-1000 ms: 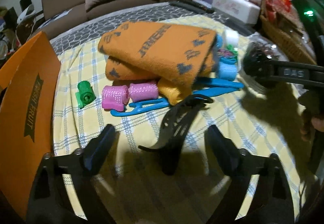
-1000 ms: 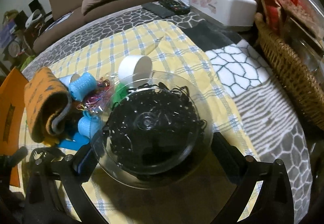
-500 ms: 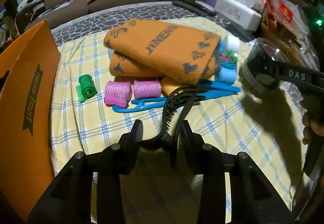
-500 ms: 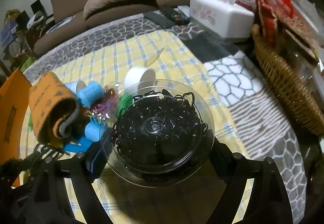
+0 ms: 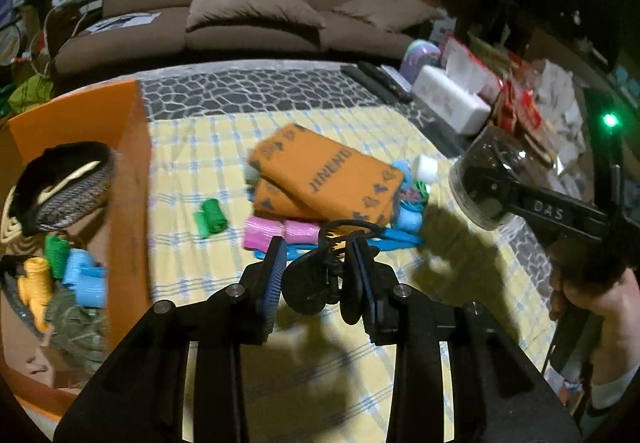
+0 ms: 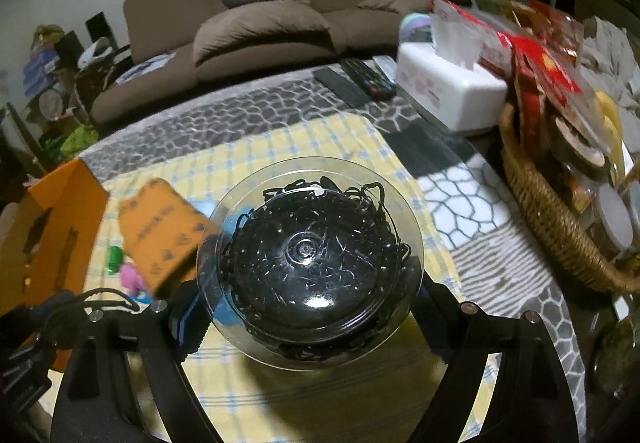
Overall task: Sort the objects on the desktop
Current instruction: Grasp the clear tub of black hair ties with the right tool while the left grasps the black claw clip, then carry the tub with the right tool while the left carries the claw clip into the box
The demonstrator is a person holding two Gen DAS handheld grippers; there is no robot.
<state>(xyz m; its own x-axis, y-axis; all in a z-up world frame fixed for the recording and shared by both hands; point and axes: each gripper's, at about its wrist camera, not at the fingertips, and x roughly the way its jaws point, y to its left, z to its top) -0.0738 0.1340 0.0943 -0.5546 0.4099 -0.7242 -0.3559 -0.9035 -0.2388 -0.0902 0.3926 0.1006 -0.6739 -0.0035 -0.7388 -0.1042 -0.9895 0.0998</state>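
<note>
Left wrist view: left gripper [image 5: 320, 269] clamped on a black hair clip [image 5: 320, 279], held above the yellow checked cloth [image 5: 460, 283], orange box [image 5: 128, 179] just to its left. Right gripper [image 6: 308, 307] clamped on a clear tub of black hair ties [image 6: 310, 259], also held up off the table. Likely next: carry clip over the box wall, then let go. Keep grip firm, clip hangs off-centre and could twist out. Clear the wall first. Orange towel [image 5: 324, 179], pink rollers [image 5: 276, 235], green roller [image 5: 210, 217] not yet sorted.
</note>
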